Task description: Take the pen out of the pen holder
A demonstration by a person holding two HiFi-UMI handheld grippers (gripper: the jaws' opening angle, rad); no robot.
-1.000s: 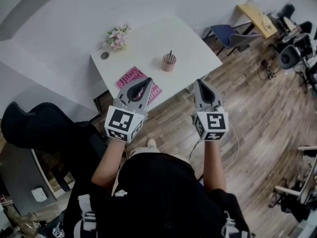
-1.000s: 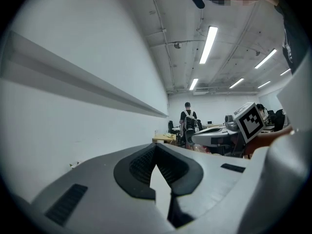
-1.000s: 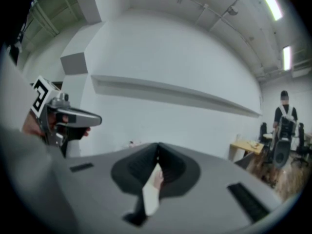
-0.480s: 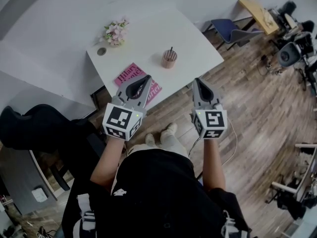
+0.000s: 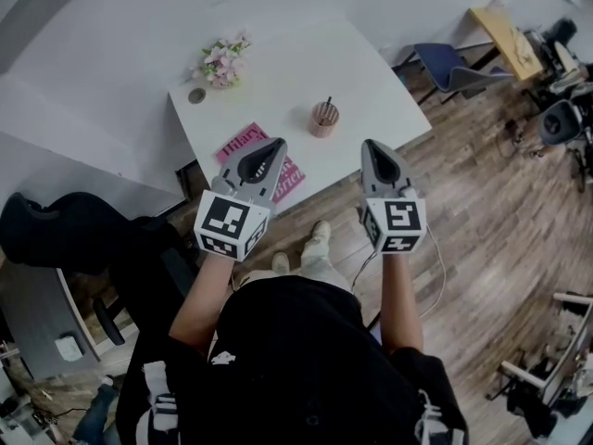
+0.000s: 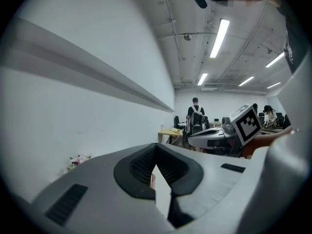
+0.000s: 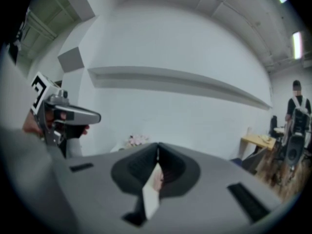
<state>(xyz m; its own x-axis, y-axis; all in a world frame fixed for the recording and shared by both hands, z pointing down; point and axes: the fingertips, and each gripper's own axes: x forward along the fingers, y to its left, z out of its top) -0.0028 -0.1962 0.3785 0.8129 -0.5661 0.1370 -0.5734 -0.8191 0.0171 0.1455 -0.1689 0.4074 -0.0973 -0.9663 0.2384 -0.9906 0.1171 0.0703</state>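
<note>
The pen holder (image 5: 323,119) stands on the white counter (image 5: 278,63), ahead of both grippers and in the gap between them. It lies forward and to the right of the left gripper (image 5: 276,143), and forward and to the left of the right gripper (image 5: 371,145). Neither gripper touches it; both are well short of it, near the counter's front edge.

The pen (image 5: 326,106) sits in the holder, close to upright. Its dark top shows above the rim and seems to lean slightly away from the person, though it is small in the head view and the lean is hard to judge. A grasp would therefore come from above or from the side, across the pen's shaft and not along it.

Both grippers have their jaws closed tip to tip with nothing between them. In each gripper view the pink holder shows only as a sliver through the notch behind the tips. From the head view the two grippers look about equally near the holder, so either could reach it. The left one hangs over the pink magazine (image 5: 243,141). Whichever goes in must first open its jaws.
</note>
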